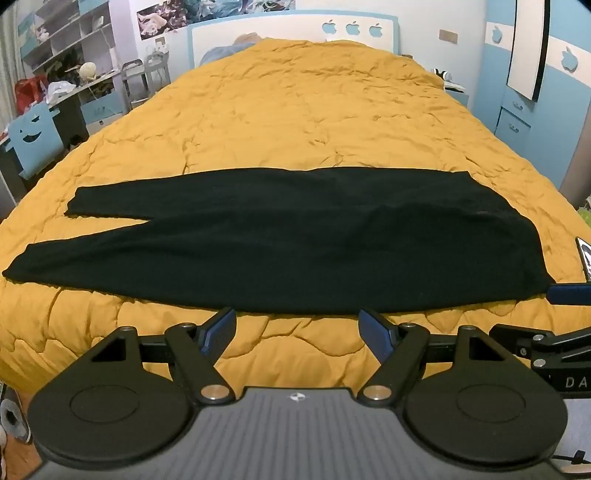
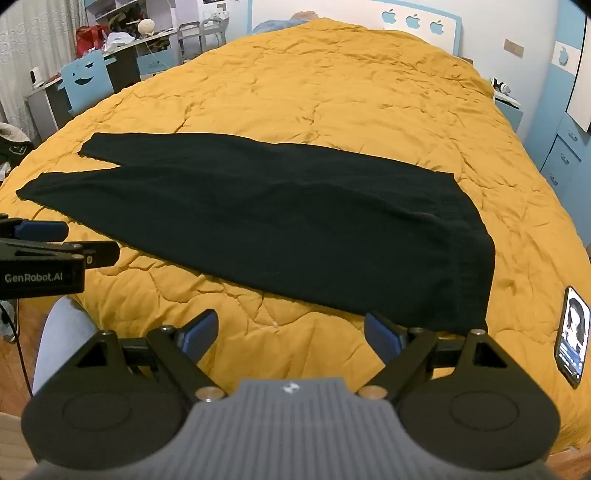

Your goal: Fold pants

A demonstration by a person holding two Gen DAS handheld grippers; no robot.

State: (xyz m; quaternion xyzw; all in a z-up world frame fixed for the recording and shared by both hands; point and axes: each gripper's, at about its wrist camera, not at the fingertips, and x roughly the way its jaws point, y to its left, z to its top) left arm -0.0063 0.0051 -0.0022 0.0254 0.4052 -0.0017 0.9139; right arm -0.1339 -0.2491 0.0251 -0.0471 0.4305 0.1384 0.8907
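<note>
Black pants point(image 1: 280, 236) lie flat across the yellow quilt point(image 1: 295, 110), legs pointing left and waistband at the right; they also show in the right wrist view point(image 2: 288, 221). The two legs lie side by side, split at the left ends. My left gripper point(image 1: 297, 319) is open and empty, hovering just in front of the pants' near edge. My right gripper point(image 2: 291, 325) is open and empty, near the waistband's front corner. The right gripper's finger shows at the right edge of the left wrist view point(image 1: 569, 293). The left gripper shows at the left edge of the right wrist view point(image 2: 40, 251).
A phone point(image 2: 572, 336) with a lit screen lies on the quilt to the right of the waistband. A desk with a blue chair point(image 2: 86, 79) stands left of the bed. Blue drawers point(image 2: 561, 155) stand at the right. The white headboard point(image 1: 295, 29) is at the far end.
</note>
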